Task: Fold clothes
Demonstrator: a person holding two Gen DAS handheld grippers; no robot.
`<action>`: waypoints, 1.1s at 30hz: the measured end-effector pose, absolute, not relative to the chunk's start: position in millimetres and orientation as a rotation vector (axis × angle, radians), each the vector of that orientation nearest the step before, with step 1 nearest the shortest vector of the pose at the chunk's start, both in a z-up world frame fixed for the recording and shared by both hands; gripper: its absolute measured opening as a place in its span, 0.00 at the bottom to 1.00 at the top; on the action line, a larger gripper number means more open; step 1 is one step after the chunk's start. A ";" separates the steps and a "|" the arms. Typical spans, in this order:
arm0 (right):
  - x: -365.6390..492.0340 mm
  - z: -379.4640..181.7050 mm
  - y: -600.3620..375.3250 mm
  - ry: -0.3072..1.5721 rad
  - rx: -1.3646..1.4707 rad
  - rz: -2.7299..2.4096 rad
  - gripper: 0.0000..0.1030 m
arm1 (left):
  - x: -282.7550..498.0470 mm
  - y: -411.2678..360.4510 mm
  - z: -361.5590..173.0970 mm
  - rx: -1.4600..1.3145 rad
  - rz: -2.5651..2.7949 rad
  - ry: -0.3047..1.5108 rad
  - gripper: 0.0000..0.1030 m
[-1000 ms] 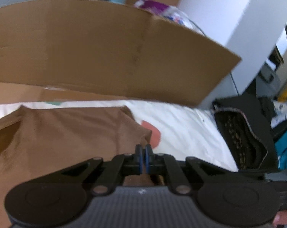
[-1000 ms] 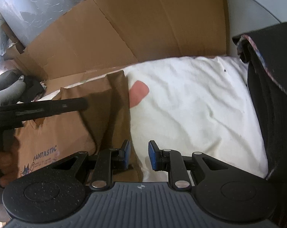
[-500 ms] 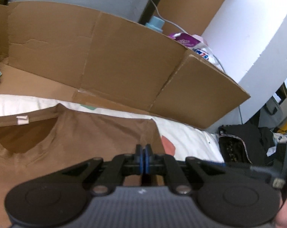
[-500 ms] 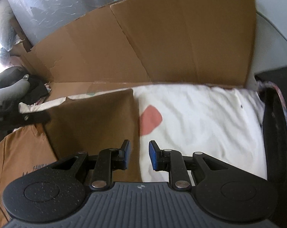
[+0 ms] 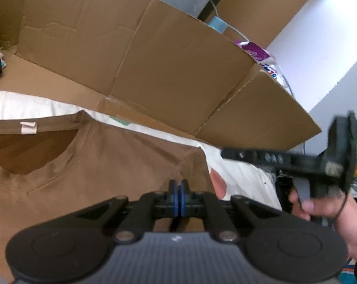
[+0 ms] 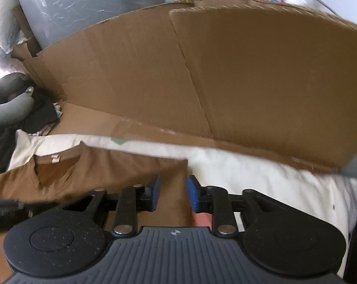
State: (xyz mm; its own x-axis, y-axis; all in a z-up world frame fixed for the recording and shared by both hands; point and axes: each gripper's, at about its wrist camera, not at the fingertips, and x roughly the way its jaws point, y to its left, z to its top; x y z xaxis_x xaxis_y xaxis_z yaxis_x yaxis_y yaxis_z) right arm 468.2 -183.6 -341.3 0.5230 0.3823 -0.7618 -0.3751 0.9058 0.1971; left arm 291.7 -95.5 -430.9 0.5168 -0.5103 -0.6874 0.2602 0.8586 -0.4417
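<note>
A big cardboard sheet stands bent along the far edge of the bed, walling in the working area so cloth cannot slide off the back. In front of it a white sheet covers the bed and gives a flat, soft bed for folding. On that sheet lies the brown T-shirt, collar and label toward the far edge near the cardboard, its right side ending in a straight edge partway across the sheet, which looks like a fold line with the sleeve side turned in; whether further folds exist lower down is out of view. The left tongs are pressed together low over that right part of the shirt, and cloth seems caught between them, probably to carry or pin the flap. The right tongs are spread, straddling the shirt's right edge, placed as if ready to take it. A hand holds the right tool at the bed's right edge.
</note>
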 end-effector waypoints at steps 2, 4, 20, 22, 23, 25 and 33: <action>479.0 -343.5 -175.5 0.929 0.000 0.439 0.38 | 291.2 -92.0 -433.7 -0.314 -0.469 0.919 0.03; 487.8 -347.2 -166.6 0.944 -0.020 0.432 0.38 | 291.6 -88.6 -436.4 -0.324 -0.466 0.921 0.03; 515.7 -394.7 -124.3 1.031 -0.197 0.221 0.38 | 281.4 -69.6 -447.2 -0.392 -0.468 0.942 0.02; 518.0 -398.1 -122.3 1.040 -0.208 0.207 0.37 | 281.6 -68.6 -446.6 -0.400 -0.472 0.940 0.02; 519.3 -399.8 -121.7 1.043 -0.206 0.196 0.38 | 281.7 -68.0 -446.3 -0.404 -0.474 0.939 0.02; 520.9 -402.5 -119.2 1.038 -0.213 0.180 0.40 | 282.2 -66.2 -446.2 -0.411 -0.471 0.938 0.02; 503.6 -374.9 -128.0 0.944 -0.096 0.279 0.40 | 296.3 -41.3 -432.4 -0.449 -0.439 0.931 0.02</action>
State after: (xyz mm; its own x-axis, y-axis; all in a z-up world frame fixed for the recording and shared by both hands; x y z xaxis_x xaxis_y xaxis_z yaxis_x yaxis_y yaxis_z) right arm 503.6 -128.0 -374.9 0.5539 0.1938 -0.8097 -0.2770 0.9600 0.0402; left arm 296.3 -41.3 -432.4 0.5239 -0.5406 -0.6582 0.1646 0.8225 -0.5445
